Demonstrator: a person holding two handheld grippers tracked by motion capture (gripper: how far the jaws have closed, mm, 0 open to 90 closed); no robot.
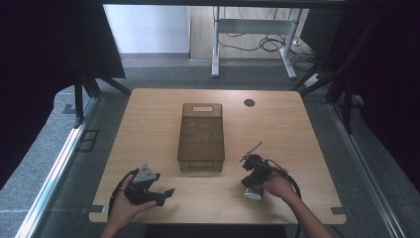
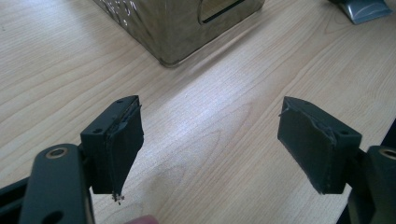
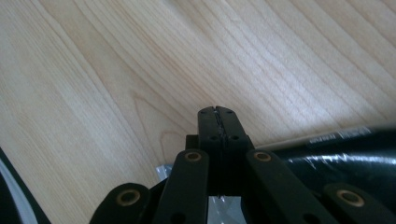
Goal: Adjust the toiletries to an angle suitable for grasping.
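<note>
The left tongs (image 1: 166,194) rest low over the counter (image 1: 148,124) in the person's left hand (image 1: 124,208), jaws spread wide with nothing between them; in the left gripper view the two black pads (image 2: 116,149) stand well apart over bare wood. A grey three-cornered plate (image 1: 144,174) sits on top of this tool.

The right tongs (image 3: 217,116) are closed, the two pads pressed flat against each other with nothing caught between them (the seam between them shows as a thin line in the right gripper view). They are held in the person's right hand (image 1: 278,187), which shows in the high view near the counter's near edge, with a black cable (image 1: 292,181) looping away from the tool. Just beside the closed pads in the right gripper view lies a glossy black part with a small white label (image 3: 336,136); what it belongs to cannot be told.

Ahead of both tongs and between them stands the smoky translucent box (image 1: 201,137), lid on, long side running away from the person. Its near corner (image 2: 177,28) shows beyond the left tongs' open jaws, near but not touching them. Farther off, beyond the right tongs, is a round dark hole (image 1: 249,102) in the counter.
</note>
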